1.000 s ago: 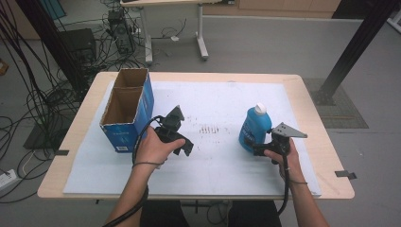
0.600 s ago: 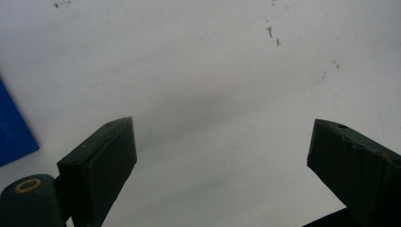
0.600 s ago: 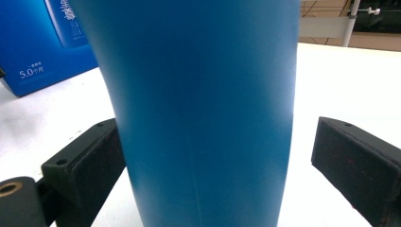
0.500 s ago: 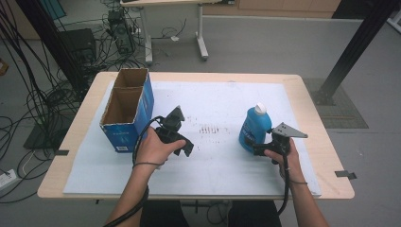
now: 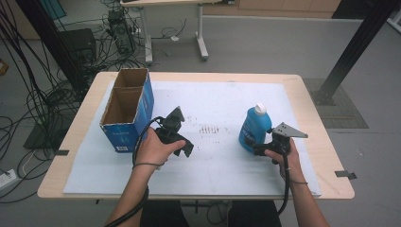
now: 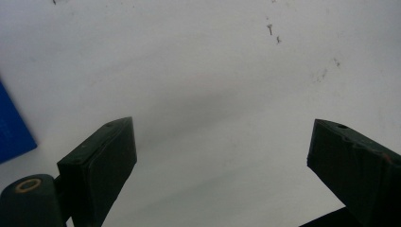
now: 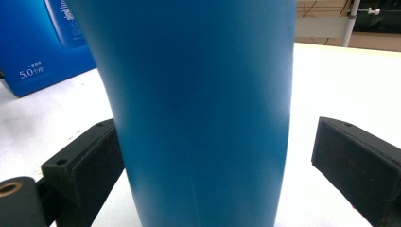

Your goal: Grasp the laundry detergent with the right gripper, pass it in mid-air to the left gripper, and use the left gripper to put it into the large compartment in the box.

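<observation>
A blue bottle [image 5: 254,127] with a white cap stands upright on the white mat, right of centre. My right gripper [image 5: 256,145] is at its base with its jaws around it. In the right gripper view the bottle [image 7: 198,85] stands between the jaws of my right gripper [image 7: 217,142]; the left pad [image 7: 94,156] is at its side and a gap shows before the right pad [image 7: 350,156]. My left gripper [image 5: 183,144] is open over bare mat near the middle, and the left gripper view has nothing between the jaws of that gripper [image 6: 222,142].
An open blue cardboard box [image 5: 126,109] with two compartments stands at the mat's left side, close to my left hand. The white mat [image 5: 217,99] covers most of the wooden table [image 5: 312,109]. Cables and desk legs lie on the floor beyond.
</observation>
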